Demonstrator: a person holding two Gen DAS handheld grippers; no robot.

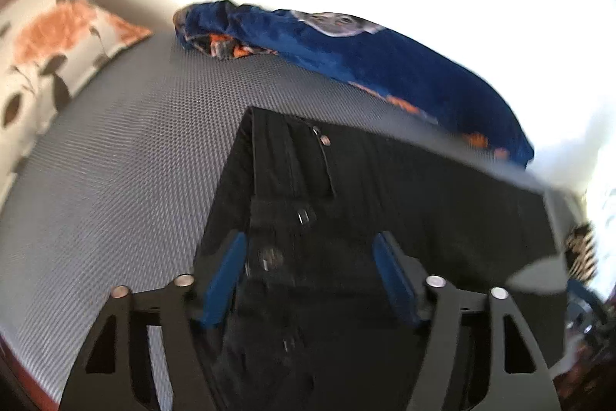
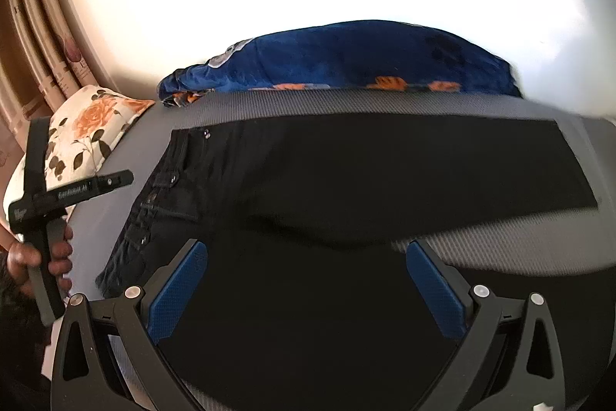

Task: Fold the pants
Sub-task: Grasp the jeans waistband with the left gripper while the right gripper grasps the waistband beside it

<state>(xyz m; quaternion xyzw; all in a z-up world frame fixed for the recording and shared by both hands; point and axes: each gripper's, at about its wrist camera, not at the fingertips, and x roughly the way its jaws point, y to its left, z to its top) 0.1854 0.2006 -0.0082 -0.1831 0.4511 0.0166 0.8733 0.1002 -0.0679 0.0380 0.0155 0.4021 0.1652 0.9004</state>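
- My left gripper (image 1: 310, 274), black-framed tongs with blue pads, stands with its jaws apart above the waistband of the pants, nothing pinched between the pads; the person's hand (image 2: 36, 257) holds its handle off the bed's left side in the right wrist view.
- My right gripper (image 2: 306, 282), the same black frame and blue pads, has its jaws spread wide over the near trouser leg, with the pads clear of the cloth.
- The grey, fine-textured mattress cover (image 1: 115, 149) carries everything.
- The black denim pants (image 2: 365, 172) lie flat across the middle of the bed, with the waistband and its metal buttons towards the left edge, and the far leg stretching straight to the right edge.
- A crumpled dark blue blanket with orange print (image 2: 365, 60) lies along the far edge of the bed, apart from the pants.
- A cream pillow with orange flowers and dark leaves (image 1: 50, 52) sits at the far left corner.
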